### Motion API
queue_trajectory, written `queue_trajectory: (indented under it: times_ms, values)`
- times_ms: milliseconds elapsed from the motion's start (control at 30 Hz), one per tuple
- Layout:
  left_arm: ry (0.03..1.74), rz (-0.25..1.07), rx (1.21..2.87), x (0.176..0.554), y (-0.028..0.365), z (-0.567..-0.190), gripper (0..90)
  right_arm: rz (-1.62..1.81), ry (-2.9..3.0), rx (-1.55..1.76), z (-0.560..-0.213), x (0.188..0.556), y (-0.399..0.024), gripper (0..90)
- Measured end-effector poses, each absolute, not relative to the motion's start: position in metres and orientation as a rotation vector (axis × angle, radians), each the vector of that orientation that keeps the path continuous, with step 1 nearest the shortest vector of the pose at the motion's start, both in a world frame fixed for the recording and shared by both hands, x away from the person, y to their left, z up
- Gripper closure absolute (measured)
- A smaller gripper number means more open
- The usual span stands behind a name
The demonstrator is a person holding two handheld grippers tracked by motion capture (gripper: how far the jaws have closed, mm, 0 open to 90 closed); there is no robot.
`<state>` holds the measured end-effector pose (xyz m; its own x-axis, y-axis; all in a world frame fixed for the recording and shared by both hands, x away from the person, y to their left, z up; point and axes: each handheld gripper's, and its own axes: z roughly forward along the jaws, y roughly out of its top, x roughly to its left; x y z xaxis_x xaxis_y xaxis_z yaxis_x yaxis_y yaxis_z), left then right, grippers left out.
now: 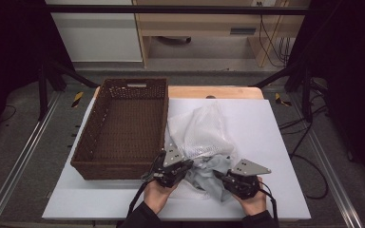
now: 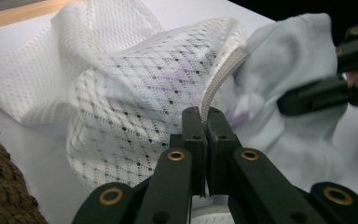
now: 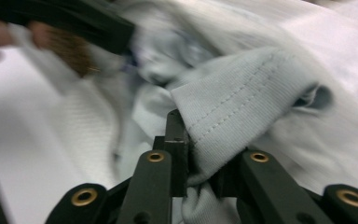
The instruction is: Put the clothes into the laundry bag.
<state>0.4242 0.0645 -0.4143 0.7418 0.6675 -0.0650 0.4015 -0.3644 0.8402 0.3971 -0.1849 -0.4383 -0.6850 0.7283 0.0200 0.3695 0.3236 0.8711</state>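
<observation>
Your left tool [image 2: 204, 122] pinches the mesh bag's [image 2: 135, 88] zipper edge; your right tool [image 3: 200, 140] is clamped on the grey garment's [image 3: 242, 112] hem.
Bag ahead of the left tool, garment bunched between both, wicker basket [image 1: 123, 128] beside the left tool on the worktop [image 1: 266, 123].

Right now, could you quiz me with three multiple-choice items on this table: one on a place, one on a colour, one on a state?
1. Where is the wicker basket relative to the mesh bag?
A left of it
B right of it
C on top

2. What colour is the mesh bag?
A red
B white
C black

3. What is the right gripper doing?
A standing open above the table
B shut on the grey garment
C resting in the basket

A: the high view shows the basket to the left.
B: its netting is white.
C is wrong; B: grey cloth is pinched between its jaws.
</observation>
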Motion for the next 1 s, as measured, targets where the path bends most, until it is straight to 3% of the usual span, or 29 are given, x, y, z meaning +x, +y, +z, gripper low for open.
queue_trajectory:
  times_ms: [200, 300, 633, 700, 767, 800, 833, 867, 900, 1000]
  values:
    - [0.792, 0.336, 1.979, 0.419, 0.063, -0.406, 87.2, 1.295, 2.309, 0.840, -0.439, 0.404, -0.143, 81.7]
    - [0.755, 0.340, 1.970, 0.411, 0.062, -0.397, 87.5, 1.246, 2.278, 0.925, -0.452, 0.426, -0.122, 82.0]
    - [0.729, 0.328, 2.017, 0.408, 0.054, -0.405, 87.6, 1.115, 1.942, 1.191, -0.462, 0.462, -0.133, 82.0]
    - [0.739, 0.323, 2.022, 0.411, 0.054, -0.410, 87.6, 1.123, 1.969, 1.149, -0.461, 0.460, -0.133, 73.9]
    - [0.745, 0.327, 2.020, 0.413, 0.053, -0.412, 87.5, 1.154, 2.011, 1.150, -0.457, 0.457, -0.135, 56.8]
    - [0.745, 0.327, 2.020, 0.413, 0.053, -0.412, 87.4, 1.154, 2.011, 1.150, -0.457, 0.457, -0.135, 56.8]
    - [0.751, 0.338, 2.025, 0.415, 0.054, -0.414, 87.4, 1.162, 2.032, 1.131, -0.453, 0.450, -0.135, 39.4]
    - [0.751, 0.338, 2.025, 0.415, 0.054, -0.414, 87.3, 1.162, 2.032, 1.131, -0.453, 0.450, -0.135, 39.4]
    - [0.753, 0.356, 2.027, 0.416, 0.054, -0.416, 87.3, 1.128, 2.059, 1.090, -0.451, 0.440, -0.137, 24.5]
    - [0.759, 0.374, 2.032, 0.418, 0.055, -0.418, 87.3, 1.142, 2.087, 1.116, -0.451, 0.433, -0.140, 19.5]
